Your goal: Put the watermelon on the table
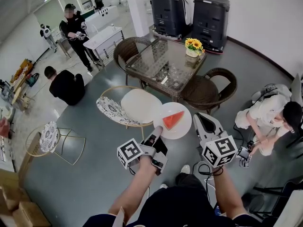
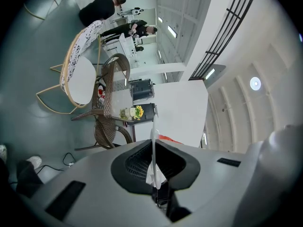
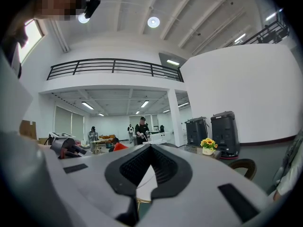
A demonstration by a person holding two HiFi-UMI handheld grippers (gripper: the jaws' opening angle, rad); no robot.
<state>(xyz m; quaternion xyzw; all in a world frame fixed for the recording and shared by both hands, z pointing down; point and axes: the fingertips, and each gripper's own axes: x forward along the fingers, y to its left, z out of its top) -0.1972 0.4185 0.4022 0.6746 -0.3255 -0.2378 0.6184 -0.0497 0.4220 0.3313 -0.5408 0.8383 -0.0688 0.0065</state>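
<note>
Watermelon point(image 1: 173, 119): slice on white plate point(image 1: 182, 132), held in the air, near side of glass table point(image 1: 165, 63) | left tongs point(image 1: 158, 132) pinch the plate's near rim | right tongs point(image 1: 199, 116) pressed together, empty, just right of the plate | I judge the slice light, soft and slippery; I hold the stiff plate and keep it level.

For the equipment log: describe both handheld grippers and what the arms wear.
The left gripper and right gripper have light grey tapered shells and black ribbed inner pads. Each carries a white cube printed with black square markers. The left's rear shows black parts. No sleeves reach the forearms; the clothing is dark.
</note>
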